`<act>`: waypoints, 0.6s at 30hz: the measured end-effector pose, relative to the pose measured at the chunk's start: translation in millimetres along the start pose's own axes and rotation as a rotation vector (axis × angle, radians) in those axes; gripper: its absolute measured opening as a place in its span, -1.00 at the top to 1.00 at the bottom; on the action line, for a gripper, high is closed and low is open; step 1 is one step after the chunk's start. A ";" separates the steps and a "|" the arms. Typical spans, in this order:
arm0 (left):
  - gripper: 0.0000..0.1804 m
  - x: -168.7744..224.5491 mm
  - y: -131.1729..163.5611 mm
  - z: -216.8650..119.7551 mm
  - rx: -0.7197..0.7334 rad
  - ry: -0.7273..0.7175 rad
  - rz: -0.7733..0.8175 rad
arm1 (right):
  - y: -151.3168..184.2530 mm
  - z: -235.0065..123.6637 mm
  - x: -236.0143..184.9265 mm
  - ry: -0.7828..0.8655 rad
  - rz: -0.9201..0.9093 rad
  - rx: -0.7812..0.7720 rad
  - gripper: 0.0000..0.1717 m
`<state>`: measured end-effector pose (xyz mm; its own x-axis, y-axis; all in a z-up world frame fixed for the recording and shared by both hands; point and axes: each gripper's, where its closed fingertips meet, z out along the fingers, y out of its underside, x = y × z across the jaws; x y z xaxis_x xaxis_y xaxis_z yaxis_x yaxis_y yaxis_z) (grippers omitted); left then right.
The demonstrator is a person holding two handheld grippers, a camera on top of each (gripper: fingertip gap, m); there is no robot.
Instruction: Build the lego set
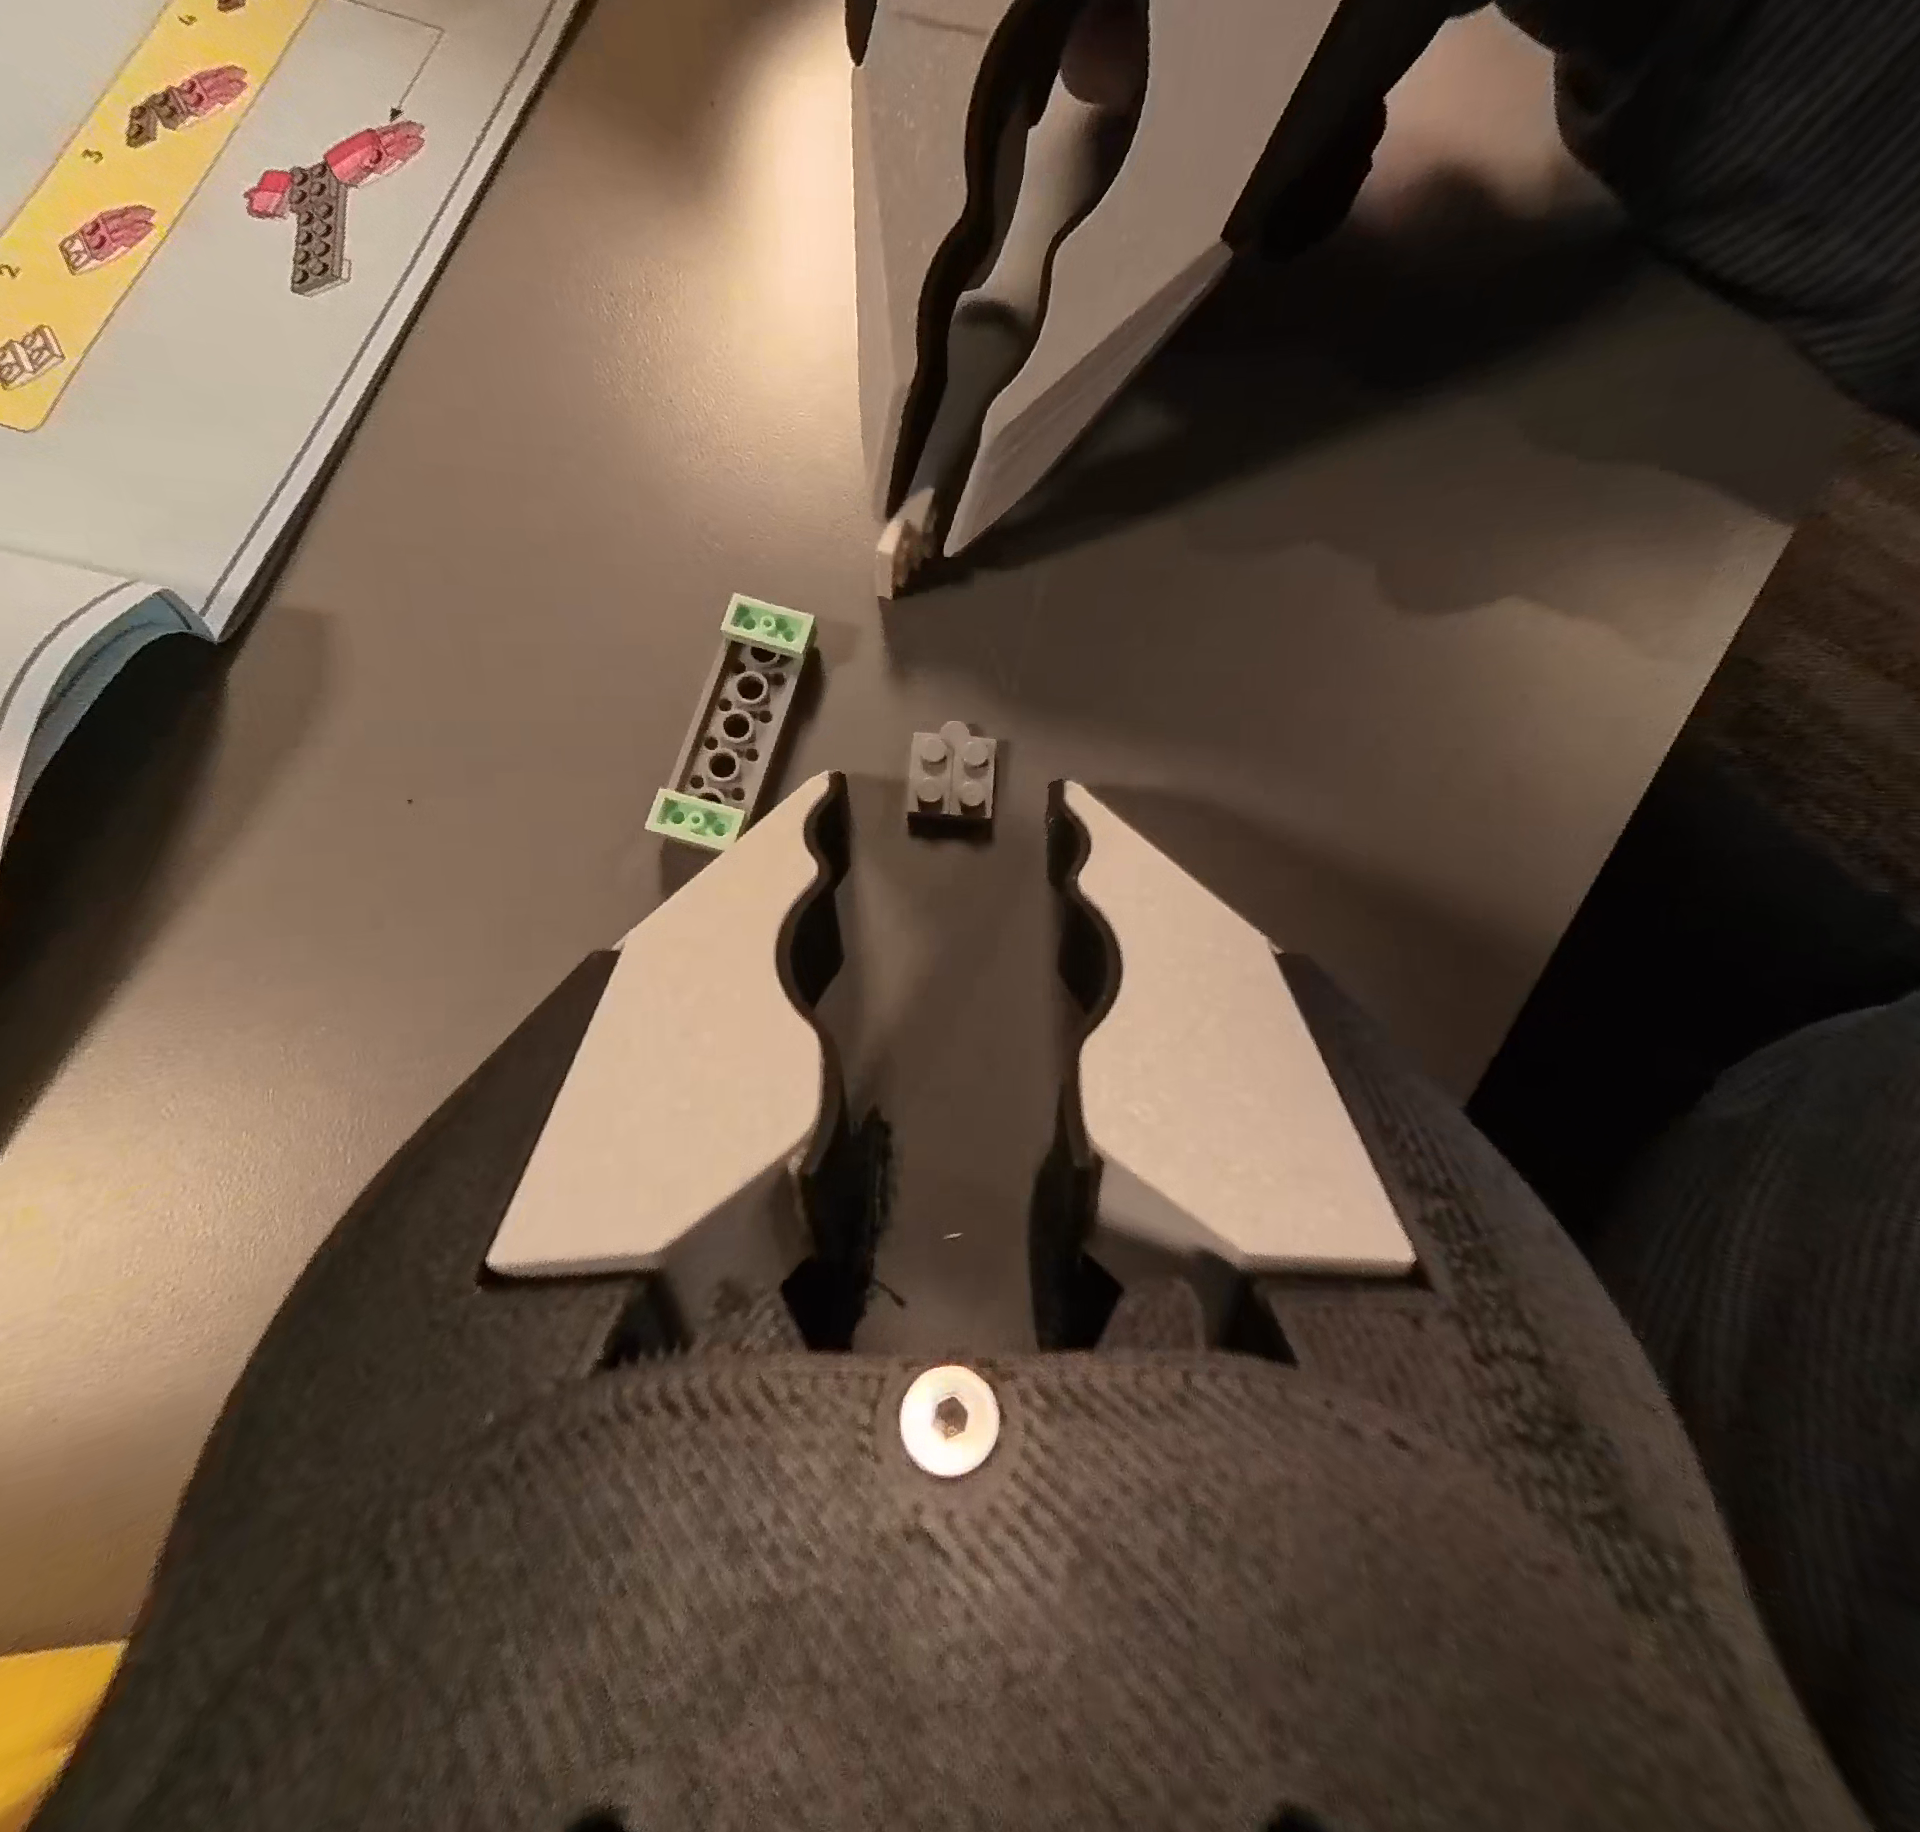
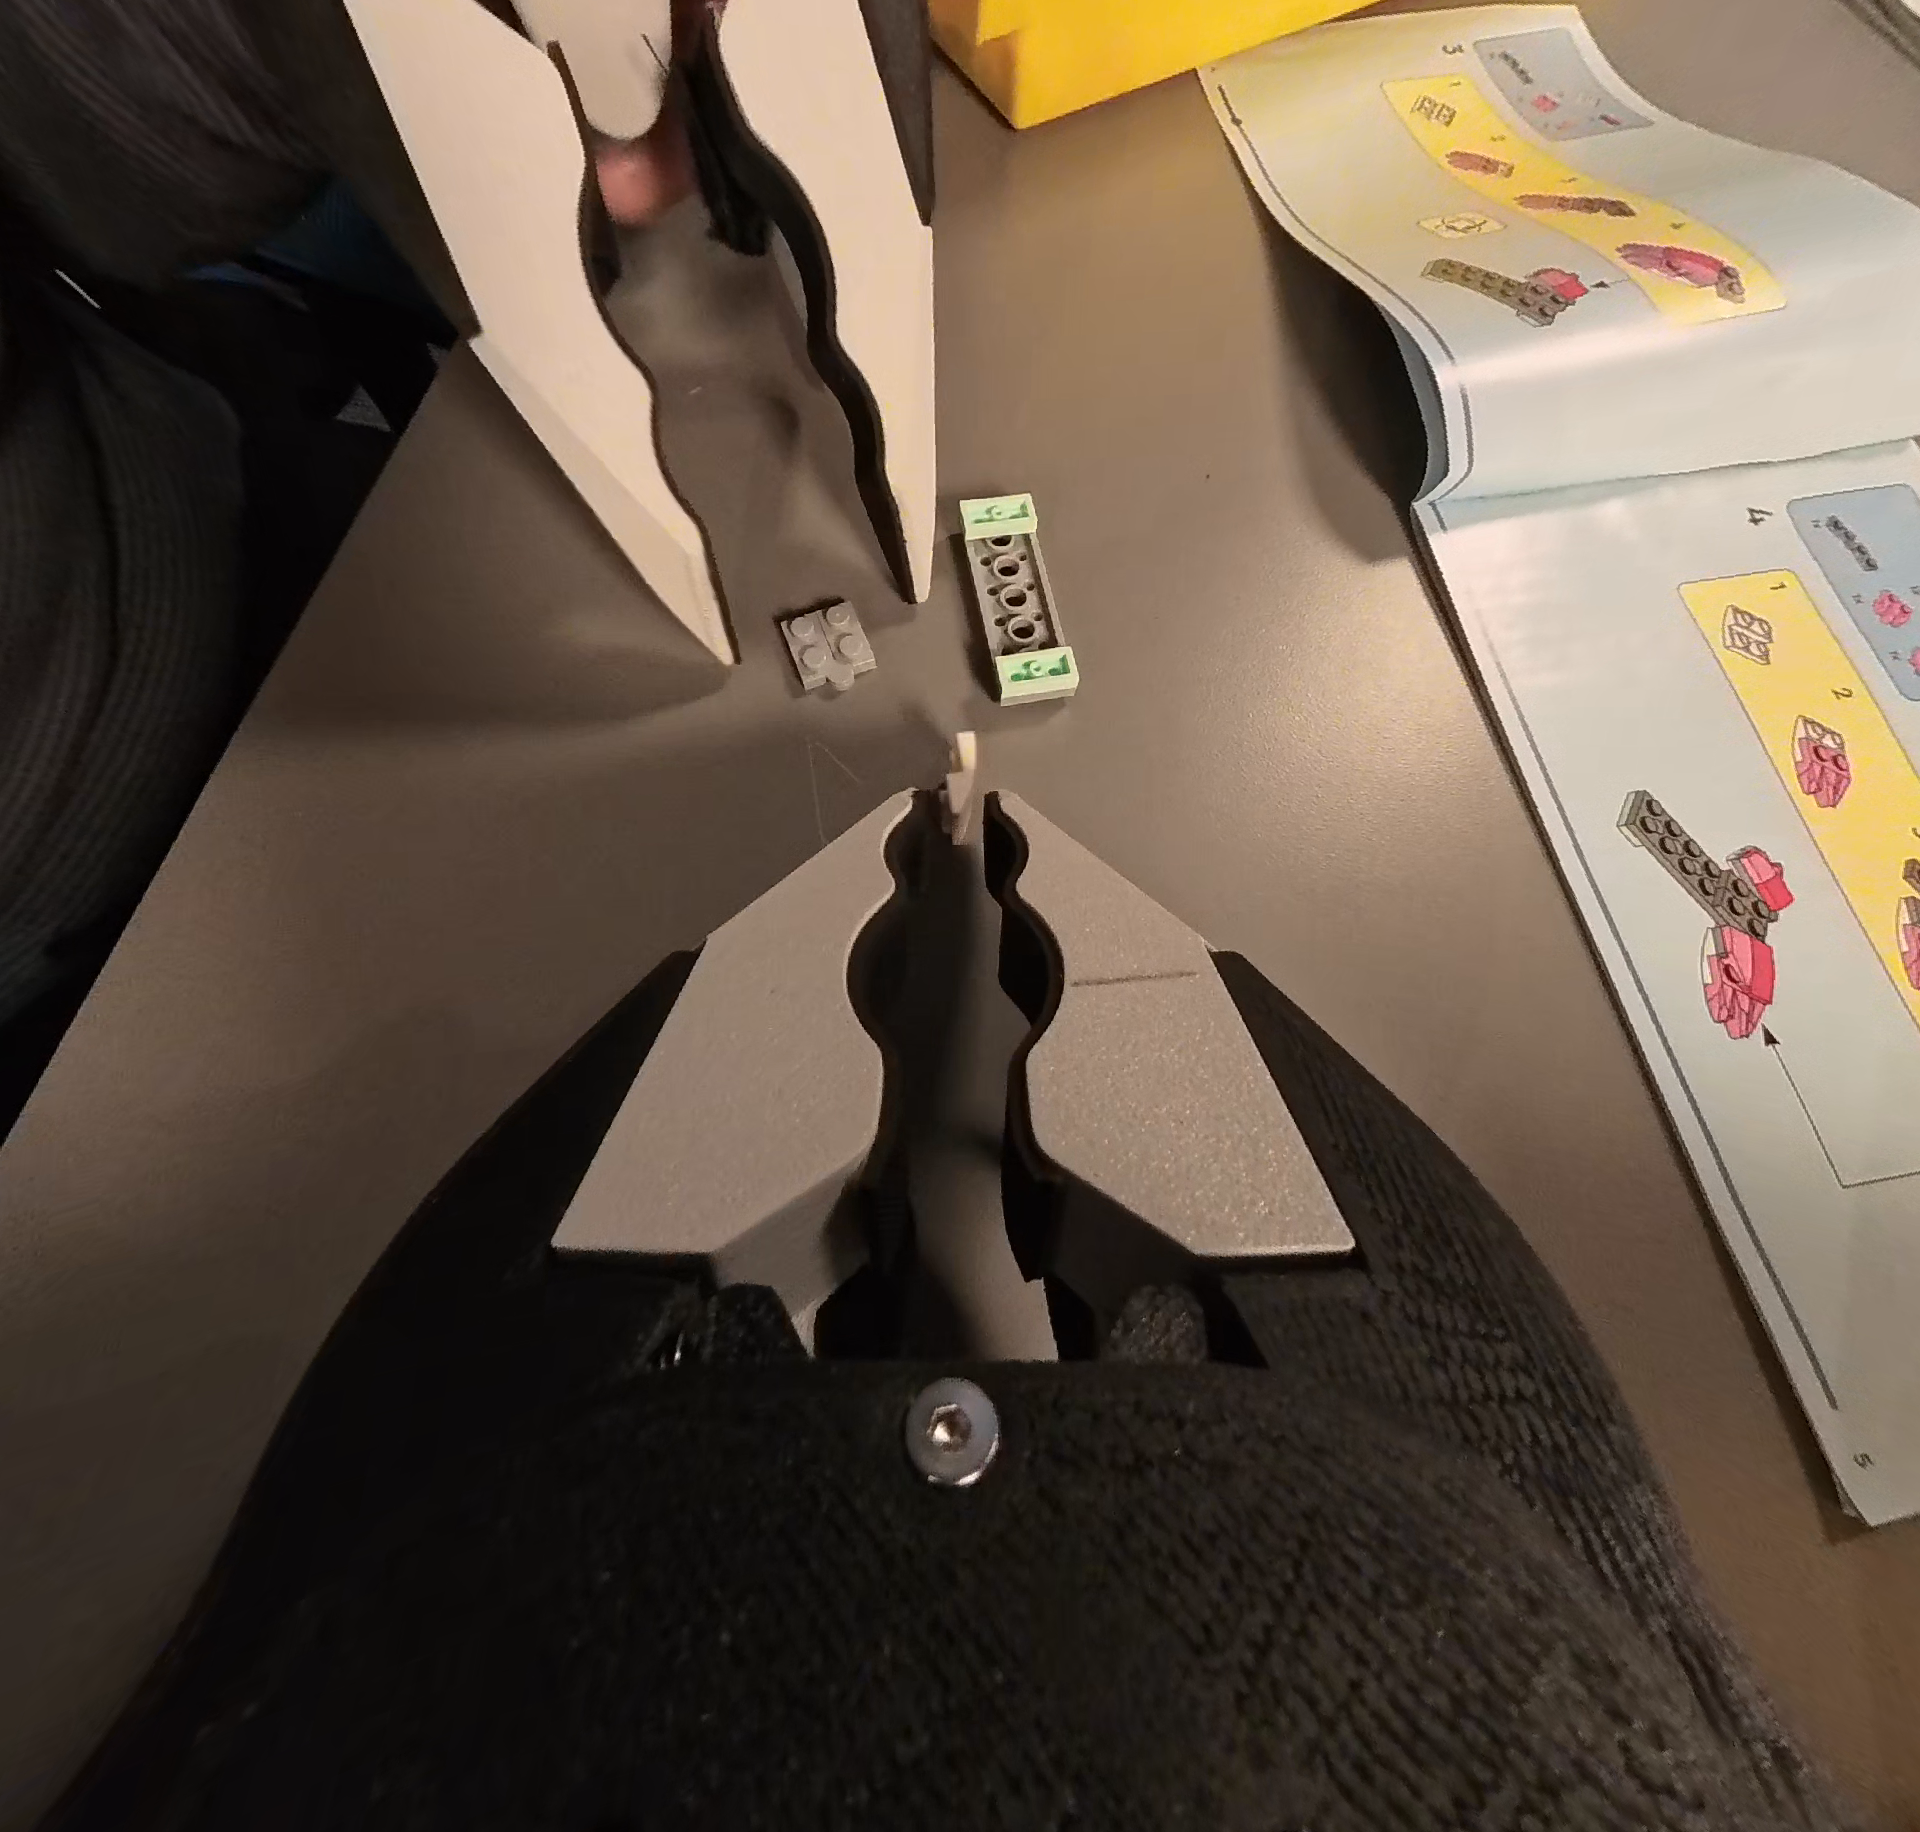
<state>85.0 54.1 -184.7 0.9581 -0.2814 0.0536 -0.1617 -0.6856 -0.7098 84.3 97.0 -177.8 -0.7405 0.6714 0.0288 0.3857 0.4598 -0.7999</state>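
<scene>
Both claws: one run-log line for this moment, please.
left claw open over small grey studded plate | right claw shut on small cream piece

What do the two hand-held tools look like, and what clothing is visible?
Both the left tool and right tool have pale grey tapered fingers with wavy black inner pads, a textured black body and one silver hex screw. A dark ribbed sleeve shows behind.

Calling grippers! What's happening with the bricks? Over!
Left gripper open, small grey brick loose between its fingertips. Right gripper pinching small white piece. Long grey plate beside.
</scene>
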 end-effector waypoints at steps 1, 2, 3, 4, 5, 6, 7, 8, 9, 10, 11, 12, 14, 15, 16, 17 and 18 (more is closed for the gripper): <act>0.59 0.0 0.1 0.1 -0.002 -0.002 0.002 | -0.1 -0.1 0.0 0.001 0.000 0.001 0.91; 0.60 -0.3 0.2 -0.1 -0.003 -0.004 0.003 | -0.2 0.0 0.1 0.001 0.000 0.001 0.91; 0.61 -0.4 0.3 -0.1 -0.005 -0.007 0.005 | -0.2 -0.2 0.1 0.001 0.000 0.001 0.91; 0.61 -0.5 0.5 0.0 -0.006 -0.009 0.009 | -0.1 -0.3 0.0 0.001 0.001 0.001 0.90; 0.63 -0.8 0.8 -0.1 -0.009 -0.015 0.012 | 0.1 -0.3 -0.1 0.000 0.003 0.000 0.88; 0.64 -1.0 1.0 -0.1 -0.012 -0.020 0.017 | 0.3 -0.5 0.1 0.001 0.006 0.000 0.86; 0.64 -0.6 1.2 -0.1 -0.014 -0.022 0.021 | 0.7 -1.1 0.5 0.003 0.009 -0.001 0.82; 0.66 0.5 1.1 0.0 -0.016 -0.019 0.023 | 0.7 -2.2 0.8 0.003 0.012 0.001 0.78; 0.67 1.5 0.8 0.4 -0.017 -0.016 0.025 | -0.8 -4.1 1.2 0.006 0.015 0.011 0.75; 0.68 2.0 0.6 0.7 -0.017 -0.017 0.028 | -4.5 -7.1 1.7 0.009 0.015 0.031 0.72; 0.69 3.0 0.4 0.9 -0.017 -0.017 0.033 | -10.2 -11.1 2.1 0.013 0.013 0.064 0.71; 0.71 4.0 0.3 1.2 -0.017 -0.014 0.037 | -16.9 -15.7 2.2 0.017 0.011 0.102 0.70; 0.76 6.6 0.2 1.5 -0.016 -0.005 0.051 | -29.4 -24.3 0.5 0.014 0.006 0.173 0.71; 0.80 7.8 0.4 1.5 -0.017 0.001 0.054 | -34.1 -27.1 -0.3 0.016 -0.002 0.197 0.71; 0.82 8.0 0.5 1.4 -0.020 0.001 0.050 | -38.1 -28.4 -0.6 0.027 -0.023 0.213 0.72; 0.83 6.5 0.6 1.1 -0.022 -0.006 0.038 | -42.8 -28.2 0.4 0.059 -0.064 0.221 0.73; 0.83 2.8 0.6 0.3 -0.021 -0.023 0.022 | -48.8 -27.0 1.0 0.101 -0.123 0.230 0.69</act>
<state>87.7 53.1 -185.2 0.9594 -0.2813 0.0212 -0.1880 -0.6936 -0.6955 79.7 90.9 -122.5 -0.7108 0.6789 0.1842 0.1533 0.4051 -0.9013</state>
